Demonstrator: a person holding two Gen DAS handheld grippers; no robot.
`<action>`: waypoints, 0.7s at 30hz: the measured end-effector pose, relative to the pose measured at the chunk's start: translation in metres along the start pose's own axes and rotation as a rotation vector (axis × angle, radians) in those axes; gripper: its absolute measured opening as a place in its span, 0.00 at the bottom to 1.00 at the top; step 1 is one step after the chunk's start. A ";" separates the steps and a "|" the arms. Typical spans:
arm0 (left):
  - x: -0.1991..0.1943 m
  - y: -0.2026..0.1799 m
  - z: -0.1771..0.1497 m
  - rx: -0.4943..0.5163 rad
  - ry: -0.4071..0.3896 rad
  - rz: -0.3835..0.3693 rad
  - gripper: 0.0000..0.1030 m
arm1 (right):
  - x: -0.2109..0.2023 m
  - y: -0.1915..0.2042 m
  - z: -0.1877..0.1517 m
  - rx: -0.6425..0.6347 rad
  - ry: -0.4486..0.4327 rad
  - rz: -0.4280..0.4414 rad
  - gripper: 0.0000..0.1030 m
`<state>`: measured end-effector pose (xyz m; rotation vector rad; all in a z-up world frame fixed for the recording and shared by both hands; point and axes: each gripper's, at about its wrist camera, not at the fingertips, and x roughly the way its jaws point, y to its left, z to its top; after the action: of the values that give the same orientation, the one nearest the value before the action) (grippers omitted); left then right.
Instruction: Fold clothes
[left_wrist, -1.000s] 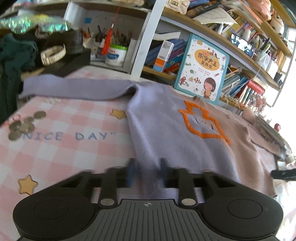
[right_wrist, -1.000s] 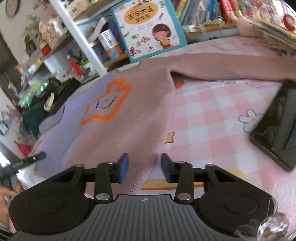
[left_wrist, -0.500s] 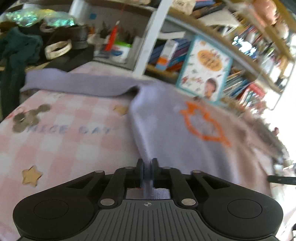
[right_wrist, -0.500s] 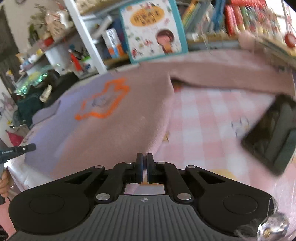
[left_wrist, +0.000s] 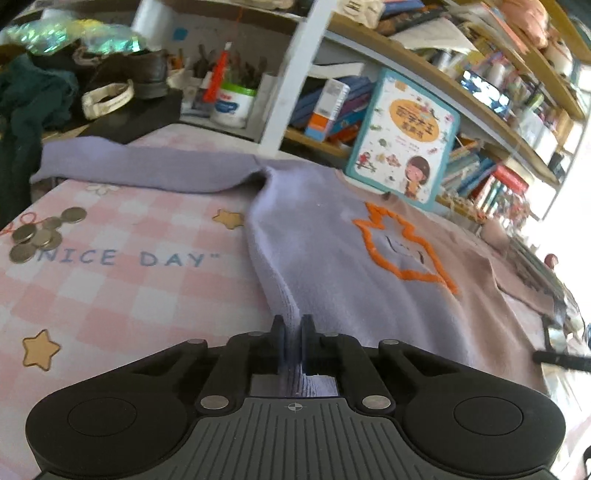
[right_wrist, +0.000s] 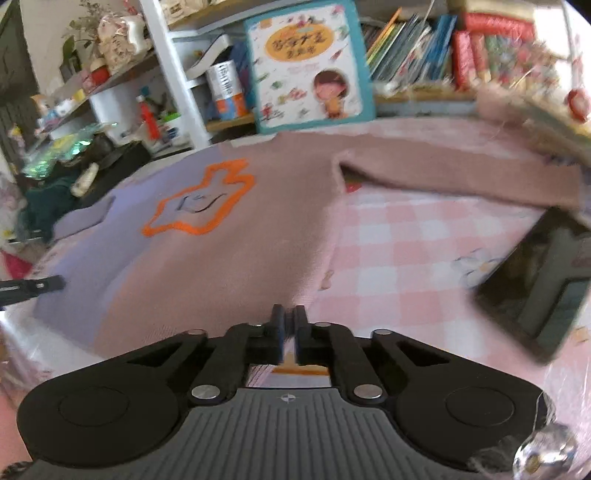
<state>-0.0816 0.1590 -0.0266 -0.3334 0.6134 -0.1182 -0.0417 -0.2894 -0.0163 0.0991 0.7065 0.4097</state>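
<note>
We pinch sweater (left_wrist: 332, 266) near hem – left gripper (left_wrist: 292, 328) and right gripper (right_wrist: 289, 320) clamped on corners, ready for fold toward far collar.

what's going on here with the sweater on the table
A person is starting to fold a sweater laid flat, front up, on a pink checked tablecloth, using a handheld gripper in each hand. The left gripper is pinched on the hem at the lilac corner, and the right gripper is pinched on the hem at the pink corner. Both sleeves lie spread out to the sides, so no fold has been made yet. A phone and some coins lie nearby.
</note>
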 end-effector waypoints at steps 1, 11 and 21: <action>0.000 0.000 -0.001 -0.007 0.003 -0.013 0.06 | -0.001 -0.001 -0.001 -0.009 -0.006 -0.022 0.03; -0.005 0.006 0.001 -0.002 0.003 0.025 0.06 | -0.001 0.005 -0.006 -0.019 0.002 0.007 0.03; -0.005 0.003 -0.001 0.026 -0.014 0.057 0.11 | -0.002 0.006 -0.009 -0.015 -0.012 -0.009 0.05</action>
<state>-0.0861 0.1626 -0.0254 -0.2910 0.6067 -0.0692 -0.0505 -0.2851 -0.0209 0.0844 0.6917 0.4054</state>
